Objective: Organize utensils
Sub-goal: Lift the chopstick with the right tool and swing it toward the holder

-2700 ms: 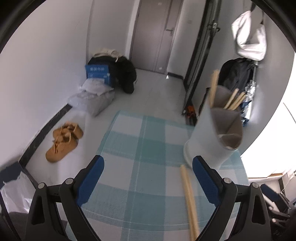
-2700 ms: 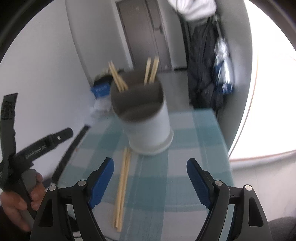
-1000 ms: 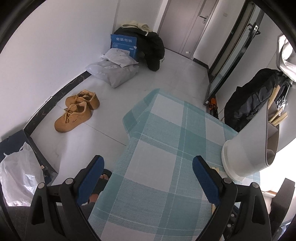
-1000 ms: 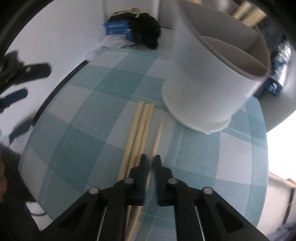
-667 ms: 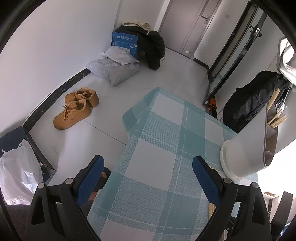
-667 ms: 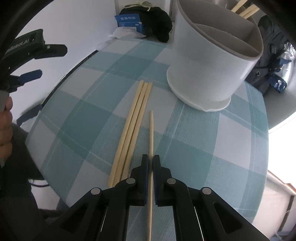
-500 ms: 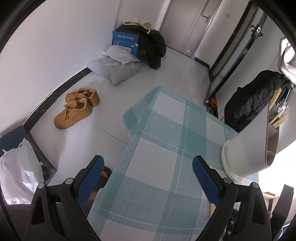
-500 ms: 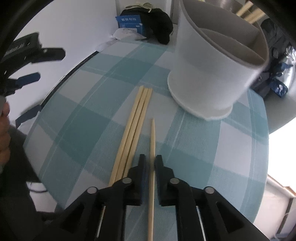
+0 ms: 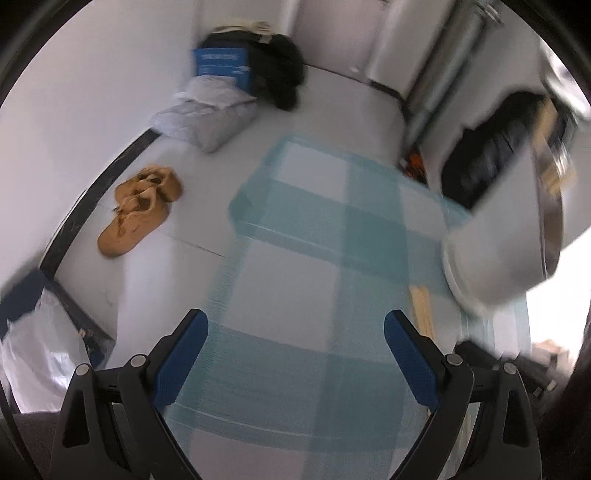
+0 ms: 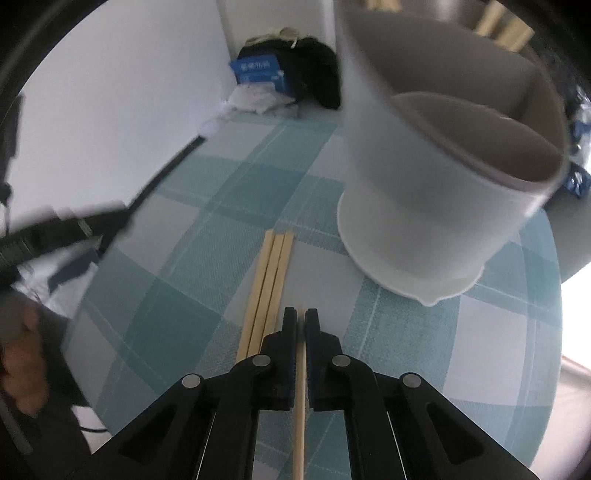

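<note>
My right gripper (image 10: 300, 312) is shut on a single wooden chopstick (image 10: 300, 406), which runs back between the jaws with only its tip showing at the fingertips. Three more chopsticks (image 10: 266, 284) lie side by side on the checked cloth just to its left. The white divided utensil holder (image 10: 424, 206) stands close ahead on the right, with several chopsticks (image 10: 506, 24) in its far compartment. My left gripper (image 9: 295, 328) hangs open over the cloth (image 9: 314, 229) with nothing between its fingers. In the left wrist view the holder (image 9: 498, 236) is at the right, the lying chopsticks (image 9: 421, 306) beside its base.
The round table's edge drops to the floor on the left. On the floor lie tan shoes (image 9: 136, 210), grey bags (image 9: 218, 110), a blue box (image 9: 221, 66) and a white plastic bag (image 9: 33, 343). A dark bag (image 9: 487, 162) sits behind the holder.
The right jaws parted slightly, slid forward along the single chopstick and shut on it; the holder now looms nearer. The left gripper swung so the lying chopsticks came into its view.
</note>
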Tool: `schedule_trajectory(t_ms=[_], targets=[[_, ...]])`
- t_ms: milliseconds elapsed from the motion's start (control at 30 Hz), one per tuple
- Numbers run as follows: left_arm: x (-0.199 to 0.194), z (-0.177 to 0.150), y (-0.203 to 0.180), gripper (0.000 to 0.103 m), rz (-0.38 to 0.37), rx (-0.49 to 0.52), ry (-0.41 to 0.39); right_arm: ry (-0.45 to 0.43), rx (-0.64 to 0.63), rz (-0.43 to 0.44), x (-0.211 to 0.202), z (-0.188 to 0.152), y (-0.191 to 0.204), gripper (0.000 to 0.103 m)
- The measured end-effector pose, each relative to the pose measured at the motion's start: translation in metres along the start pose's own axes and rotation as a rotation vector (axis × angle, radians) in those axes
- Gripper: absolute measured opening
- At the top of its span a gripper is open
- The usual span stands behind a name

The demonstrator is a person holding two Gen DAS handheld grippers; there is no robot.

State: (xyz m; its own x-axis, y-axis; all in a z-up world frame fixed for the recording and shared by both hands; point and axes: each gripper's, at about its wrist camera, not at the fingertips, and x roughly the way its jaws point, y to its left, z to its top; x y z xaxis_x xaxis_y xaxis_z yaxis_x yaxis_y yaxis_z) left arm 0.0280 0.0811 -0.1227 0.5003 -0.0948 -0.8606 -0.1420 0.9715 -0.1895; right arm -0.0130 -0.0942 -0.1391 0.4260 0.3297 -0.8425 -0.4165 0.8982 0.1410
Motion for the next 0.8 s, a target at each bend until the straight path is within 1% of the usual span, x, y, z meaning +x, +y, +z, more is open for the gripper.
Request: schedule_trajectory(t_ms=[67,100,200,300,433,533,567,633,667,733,800], targets=[[0.002,-0.005,-0.015,0.094,-0.012,0.065,0.012,-0.044,0.042,0.026,-0.013,-0.002,-0.01,0.003],[0.005,-0.008,-0.026,0.094,-0.025,0.106,0.031,-0.069,0.07,0.04,-0.021,-0.003,-0.016,0.003],[0.012,-0.012,-0.039,0.094,-0.04,0.14,0.079,-0.14,0.191,0.117,-0.045,-0.005,-0.044,0.003],[0.021,-0.012,-0.046,0.094,-0.007,0.146,0.111,-0.208,0.299,0.165,-0.063,-0.01,-0.073,0.003],[0.023,-0.012,-0.054,0.094,0.043,0.178,0.089,-0.276,0.403,0.198,-0.078,-0.018,-0.105,0.003],[0.028,-0.014,-0.058,0.094,0.08,0.197,0.112,-0.329,0.463,0.22,-0.085,-0.025,-0.124,0.003],[0.03,-0.015,-0.057,0.094,0.086,0.195,0.126,-0.341,0.487,0.218,-0.084,-0.021,-0.13,0.003],[0.033,-0.016,-0.059,0.094,0.089,0.193,0.142,-0.363,0.535,0.199,-0.089,-0.025,-0.137,0.003],[0.032,-0.017,-0.059,0.094,0.091,0.19,0.137,-0.373,0.547,0.191,-0.09,-0.026,-0.141,0.003],[0.032,-0.016,-0.06,0.094,0.108,0.191,0.139,-0.377,0.568,0.163,-0.091,-0.028,-0.149,0.003],[0.035,-0.016,-0.062,0.094,0.122,0.199,0.163,-0.38,0.583,0.164,-0.095,-0.03,-0.153,0.003]])
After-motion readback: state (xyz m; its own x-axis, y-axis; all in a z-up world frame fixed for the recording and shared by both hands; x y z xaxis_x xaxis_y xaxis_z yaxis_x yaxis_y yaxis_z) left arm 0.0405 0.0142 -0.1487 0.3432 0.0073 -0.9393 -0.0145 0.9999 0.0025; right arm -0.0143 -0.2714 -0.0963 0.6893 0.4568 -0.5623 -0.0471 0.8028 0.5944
